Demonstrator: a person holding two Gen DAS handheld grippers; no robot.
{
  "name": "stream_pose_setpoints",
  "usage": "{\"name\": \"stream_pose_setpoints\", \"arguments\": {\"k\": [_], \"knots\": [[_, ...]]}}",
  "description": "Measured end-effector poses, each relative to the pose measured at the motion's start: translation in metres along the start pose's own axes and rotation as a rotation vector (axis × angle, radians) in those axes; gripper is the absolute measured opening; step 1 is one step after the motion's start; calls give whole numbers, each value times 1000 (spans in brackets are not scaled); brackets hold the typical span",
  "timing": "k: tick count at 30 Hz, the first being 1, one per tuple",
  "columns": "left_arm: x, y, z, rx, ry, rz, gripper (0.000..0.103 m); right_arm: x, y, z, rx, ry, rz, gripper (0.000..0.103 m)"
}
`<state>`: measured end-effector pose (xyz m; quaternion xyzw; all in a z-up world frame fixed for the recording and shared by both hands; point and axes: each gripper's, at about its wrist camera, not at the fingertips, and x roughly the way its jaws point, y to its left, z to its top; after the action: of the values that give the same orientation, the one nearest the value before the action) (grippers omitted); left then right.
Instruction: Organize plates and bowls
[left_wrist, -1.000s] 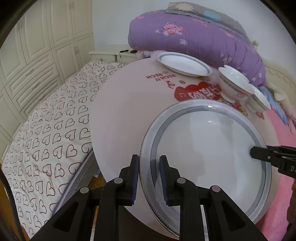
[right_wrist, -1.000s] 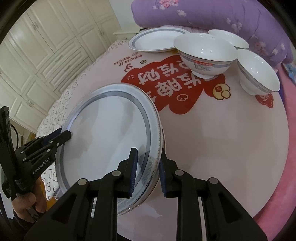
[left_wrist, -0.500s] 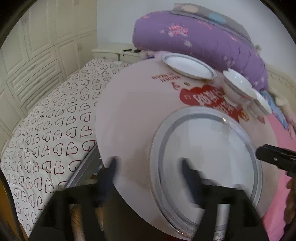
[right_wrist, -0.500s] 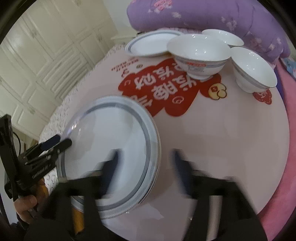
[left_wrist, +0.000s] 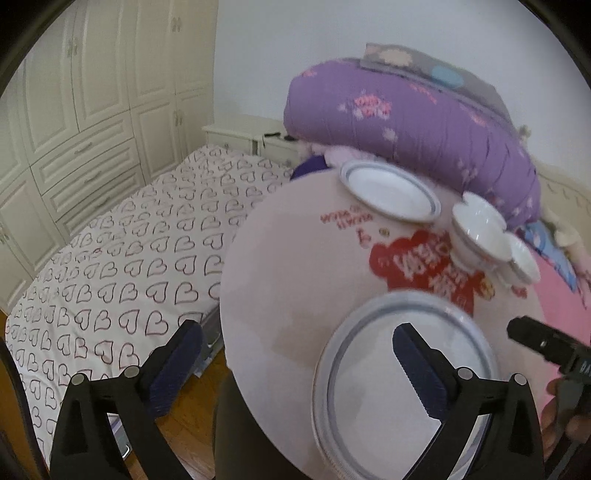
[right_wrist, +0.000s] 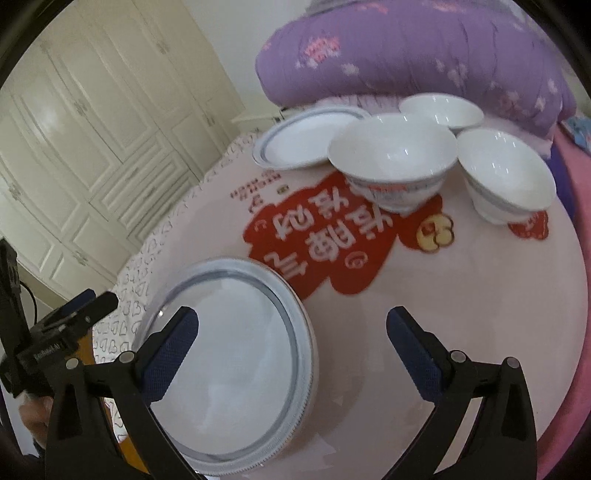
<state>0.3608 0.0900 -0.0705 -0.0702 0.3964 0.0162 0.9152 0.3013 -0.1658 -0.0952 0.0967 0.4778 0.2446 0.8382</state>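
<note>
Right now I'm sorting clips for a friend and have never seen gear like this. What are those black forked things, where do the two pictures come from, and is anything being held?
They are hand-held tongs, one in each of a person's hands, each with a wide-angle camera looking along its two fingers. One picture is from the left tongs, the other from the right tongs; each also catches the other pair at its edge. Both have just been opening and now stand wide open, holding nothing. A big plate lies flat at the near edge of a round table. Farther back sit a smaller plate and three white bowls; the nearest bowl stands in the middle. Behind is a purple quilt.
</note>
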Motion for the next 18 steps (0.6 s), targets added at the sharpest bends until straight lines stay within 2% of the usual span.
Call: {"name": "stream_pose_setpoints", "arguments": {"k": [11, 18], "knots": [[-38, -1, 53, -1, -92, -12, 102, -22, 21, 52, -35, -65, 18, 103], [-32, -2, 97, -11, -103, -46, 102, -32, 18, 103, -39, -103, 4, 103]]}}
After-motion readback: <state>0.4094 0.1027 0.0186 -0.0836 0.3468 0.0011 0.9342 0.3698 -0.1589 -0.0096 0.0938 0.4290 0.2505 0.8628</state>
